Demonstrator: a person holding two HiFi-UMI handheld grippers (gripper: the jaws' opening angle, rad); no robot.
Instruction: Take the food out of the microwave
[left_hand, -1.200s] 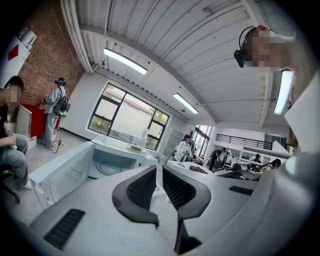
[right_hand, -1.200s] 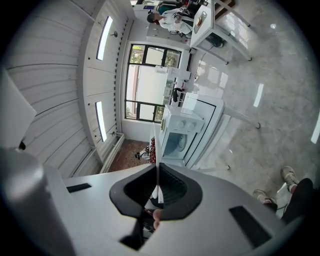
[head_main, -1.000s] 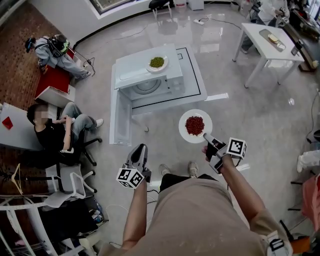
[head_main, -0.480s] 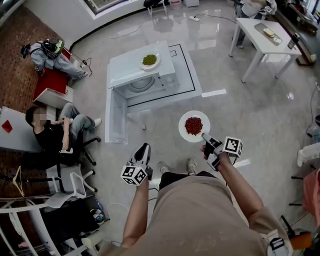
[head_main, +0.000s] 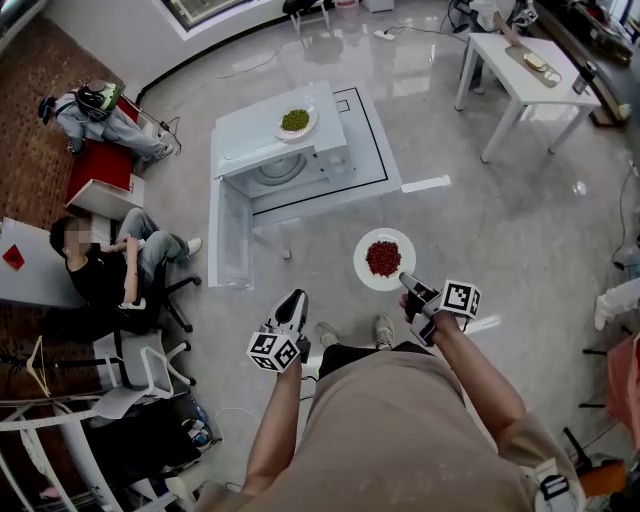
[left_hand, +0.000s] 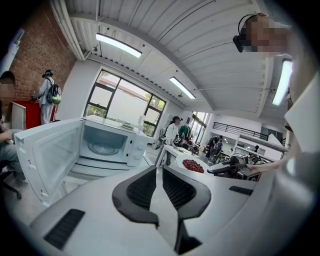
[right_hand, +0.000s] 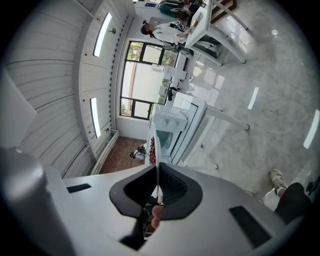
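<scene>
The white microwave (head_main: 285, 165) stands with its door (head_main: 225, 245) swung wide open and its turntable bare. A plate of green food (head_main: 295, 122) rests on top of it. My right gripper (head_main: 408, 283) is shut on the rim of a white plate of red food (head_main: 385, 259), held out over the floor away from the microwave. In the right gripper view the plate (right_hand: 156, 150) runs edge-on between the pads of that gripper (right_hand: 156, 167). My left gripper (head_main: 293, 310) hangs shut and empty, pointing at the microwave (left_hand: 107, 142); its tips (left_hand: 159, 169) meet.
The microwave sits on a low white platform (head_main: 375, 150). A person sits in a chair (head_main: 110, 265) at the left, and another person (head_main: 95, 105) is farther back left. A white table (head_main: 520, 60) stands at the upper right. My shoes (head_main: 385, 330) show below the plate.
Both grippers have sunk a little and drawn nearer my body. The plate of red food has come along in the right gripper. The microwave has not changed.
</scene>
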